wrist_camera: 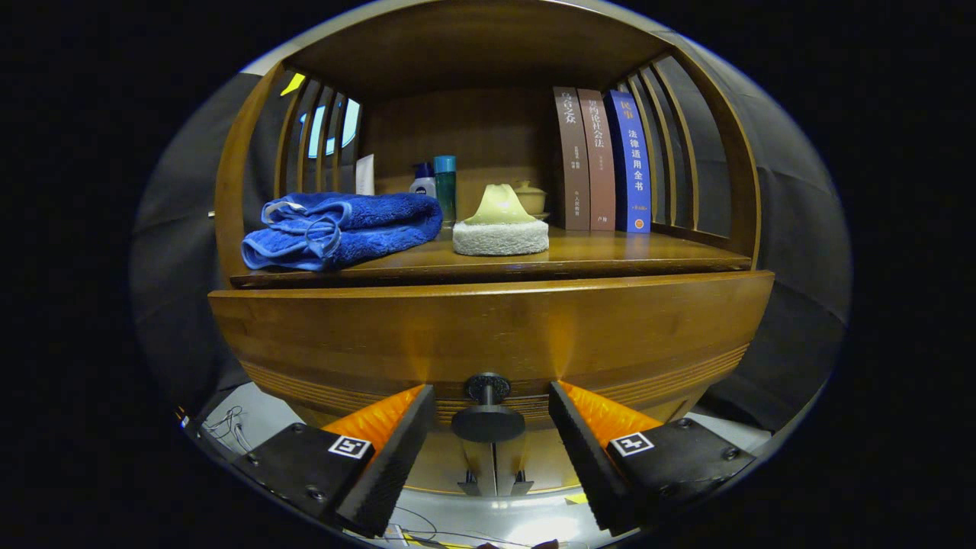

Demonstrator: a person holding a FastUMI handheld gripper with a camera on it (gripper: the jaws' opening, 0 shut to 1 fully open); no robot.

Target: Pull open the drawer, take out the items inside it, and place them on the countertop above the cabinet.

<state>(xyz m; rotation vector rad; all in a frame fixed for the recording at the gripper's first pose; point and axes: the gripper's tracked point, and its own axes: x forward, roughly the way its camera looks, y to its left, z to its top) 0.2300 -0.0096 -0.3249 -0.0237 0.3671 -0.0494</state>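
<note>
While the drawer [488,335] looks shut, with its front flush under the countertop [610,255], the job seems to be at its very start. Nothing can be seen of what lies inside, so all of it is yet to be lifted out. A towel [339,229] and a sponge [499,229] already sit on top. The gripper [492,438] has its fingers wide apart. The knob [488,415] sits right between them, and neither finger touches it

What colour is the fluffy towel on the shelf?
Blue. The folded towel lies on the countertop left of the sponge, seen in the gripper view.
</note>
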